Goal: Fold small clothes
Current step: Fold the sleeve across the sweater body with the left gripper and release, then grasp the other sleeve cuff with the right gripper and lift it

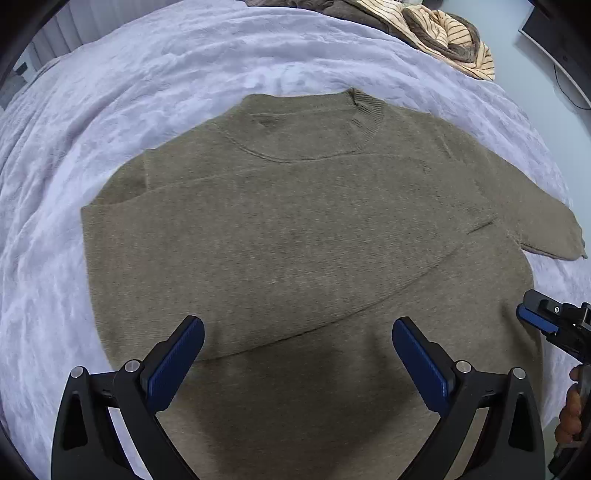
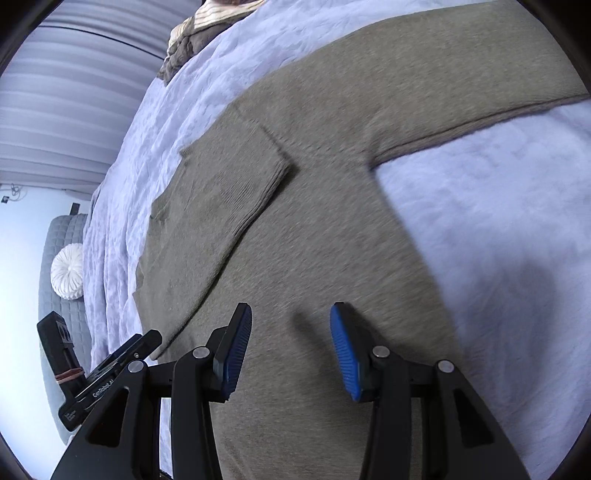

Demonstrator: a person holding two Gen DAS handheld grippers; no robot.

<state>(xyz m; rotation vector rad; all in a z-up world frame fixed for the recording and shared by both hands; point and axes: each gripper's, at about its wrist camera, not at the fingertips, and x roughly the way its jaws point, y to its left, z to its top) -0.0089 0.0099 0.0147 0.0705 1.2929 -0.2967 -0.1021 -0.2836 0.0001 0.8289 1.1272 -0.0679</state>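
An olive-brown knit sweater (image 1: pixel 295 229) lies flat on a lavender blanket (image 1: pixel 110 92), collar at the far side. Its left sleeve is folded across the chest; the cuff end (image 2: pixel 240 184) shows in the right wrist view. The other sleeve (image 1: pixel 546 221) reaches out to the right. My left gripper (image 1: pixel 297 332) is open and empty, hovering above the sweater's lower body. My right gripper (image 2: pixel 291 321) is open and empty above the sweater (image 2: pixel 332 221) near its right edge; it also shows at the right edge of the left wrist view (image 1: pixel 535 317).
A pile of striped and brown clothes (image 1: pixel 443 33) lies at the far end of the bed. A dark monitor (image 1: pixel 554 40) stands at the far right. A round white cushion (image 2: pixel 68 271) rests on a grey headboard. The left gripper's body (image 2: pixel 92 373) shows at lower left.
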